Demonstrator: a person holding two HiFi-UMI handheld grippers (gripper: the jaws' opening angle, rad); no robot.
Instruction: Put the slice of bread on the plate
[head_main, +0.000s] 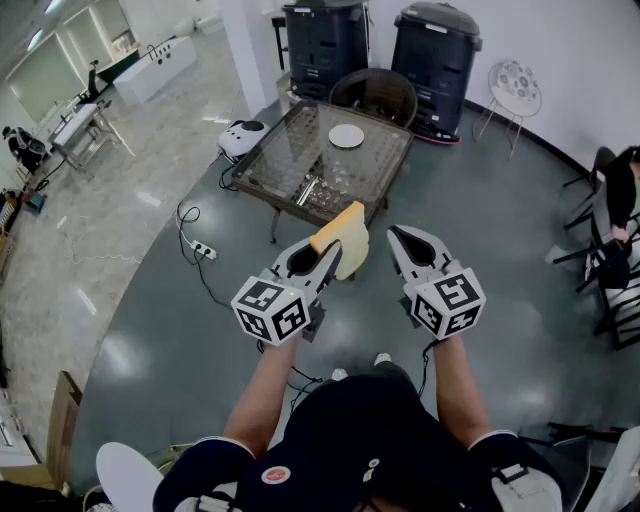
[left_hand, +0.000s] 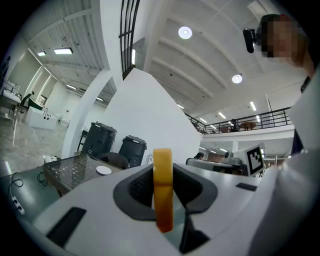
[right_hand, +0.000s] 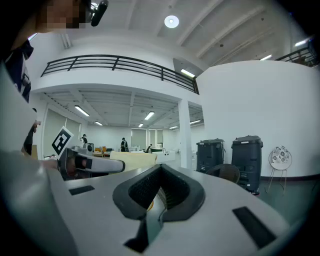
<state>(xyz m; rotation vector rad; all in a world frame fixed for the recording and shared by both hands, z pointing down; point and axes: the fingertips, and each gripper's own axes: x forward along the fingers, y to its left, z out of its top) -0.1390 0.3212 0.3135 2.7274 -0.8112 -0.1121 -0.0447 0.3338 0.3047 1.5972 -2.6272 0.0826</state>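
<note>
A pale yellow slice of bread (head_main: 342, 238) stands on edge between the jaws of my left gripper (head_main: 326, 252), which is shut on it; in the left gripper view the bread (left_hand: 162, 187) shows edge-on, pinched between the dark pads. The small white plate (head_main: 346, 136) lies on the far side of a glass-topped table (head_main: 283, 165), well ahead of both grippers, and shows small in the left gripper view too (left_hand: 103, 170). My right gripper (head_main: 394, 234) is level beside the left one, its jaws closed together with nothing in them. The right gripper view shows the bread (right_hand: 131, 159) off to the left.
Two dark bins (head_main: 325, 40) (head_main: 436, 50) stand against the far wall behind a wicker chair (head_main: 376, 94). A power strip with cable (head_main: 201, 248) lies on the floor left of the table. Metal pieces (head_main: 311, 188) lie on the glass. Dark chairs (head_main: 610, 235) stand at right.
</note>
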